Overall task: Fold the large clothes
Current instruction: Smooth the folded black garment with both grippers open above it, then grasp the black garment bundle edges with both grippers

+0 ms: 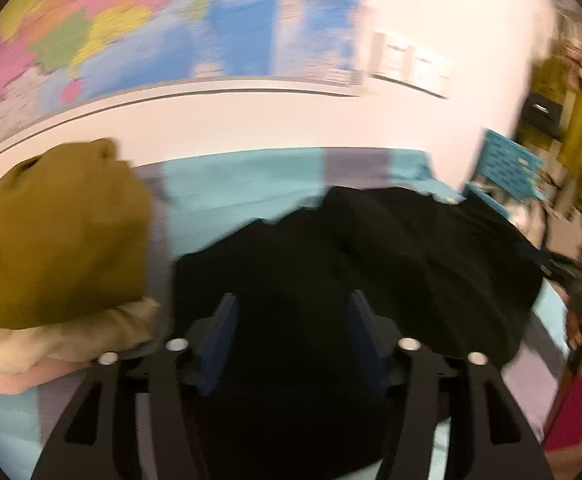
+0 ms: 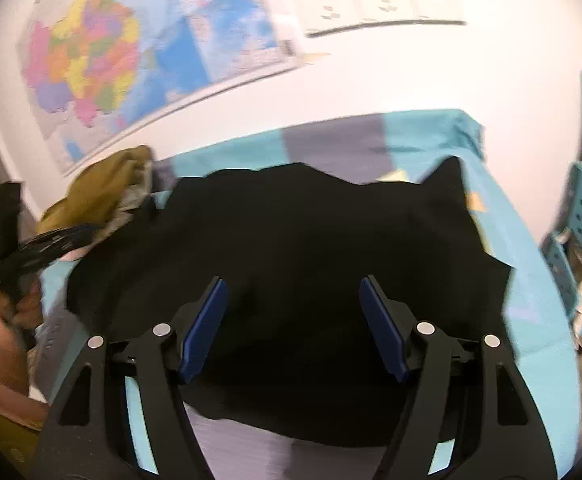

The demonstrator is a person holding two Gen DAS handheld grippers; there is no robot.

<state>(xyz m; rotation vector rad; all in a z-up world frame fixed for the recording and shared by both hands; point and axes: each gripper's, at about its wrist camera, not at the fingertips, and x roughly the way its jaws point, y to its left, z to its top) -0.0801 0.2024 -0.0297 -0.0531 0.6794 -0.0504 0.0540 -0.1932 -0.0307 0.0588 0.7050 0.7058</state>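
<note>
While you hold each gripper (image 1: 293, 340) (image 2: 293, 328) wide and empty, one crumpled black cloth garment (image 2: 291, 240) lies on the teal-and-grey bench (image 2: 423, 136), beside one mustard-yellow folded pile (image 1: 55, 232).

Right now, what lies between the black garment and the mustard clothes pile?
In the left wrist view, only a narrow strip of the teal and grey cover shows between the black garment and the mustard clothes pile; nearer the camera they nearly touch.
</note>
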